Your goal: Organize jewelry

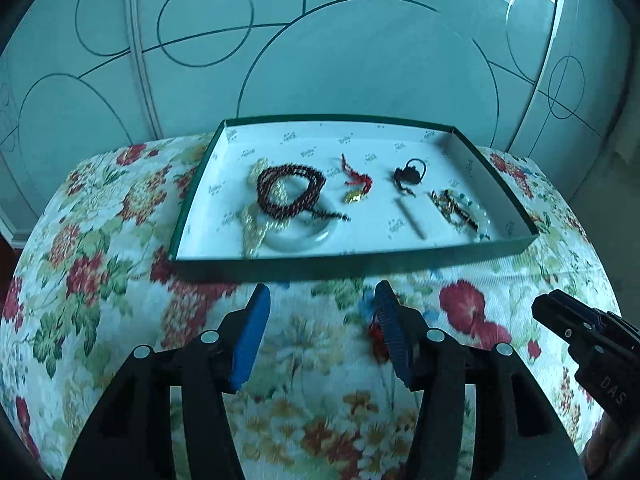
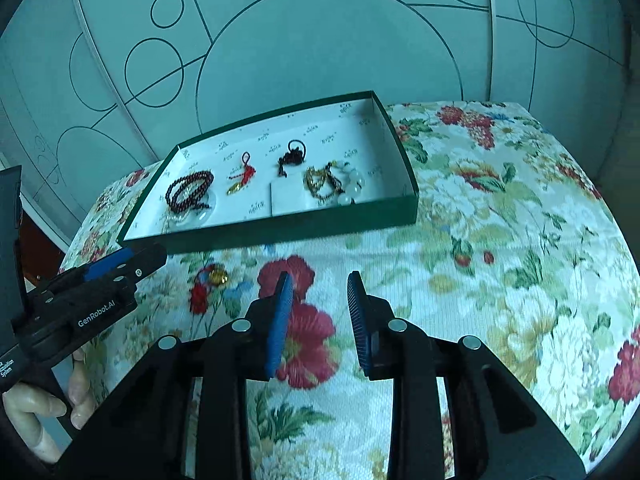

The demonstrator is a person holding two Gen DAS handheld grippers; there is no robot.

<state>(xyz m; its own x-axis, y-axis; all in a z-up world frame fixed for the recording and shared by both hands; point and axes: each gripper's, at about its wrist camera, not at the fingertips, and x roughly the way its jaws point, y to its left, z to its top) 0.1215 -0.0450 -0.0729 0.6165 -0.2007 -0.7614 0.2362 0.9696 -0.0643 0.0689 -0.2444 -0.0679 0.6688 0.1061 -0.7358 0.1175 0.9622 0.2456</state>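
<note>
The green tray (image 1: 352,258) stands at the far side of the floral surface (image 2: 500,240) and already holds a dark red bead string (image 1: 288,192), a red knot charm (image 1: 356,184), a black piece (image 1: 408,176) and a pearl bracelet (image 2: 352,186). One red cord charm with a gold bead (image 2: 210,282) lies outside on the cloth, just before the tray. The left tongs (image 1: 320,332) are spread and empty, close to this charm. The right tongs (image 2: 320,320) are partly spread, also empty. I judge the step is reaching for the last loose piece; next, the left tongs must lower over the charm and close on its cord.
</note>
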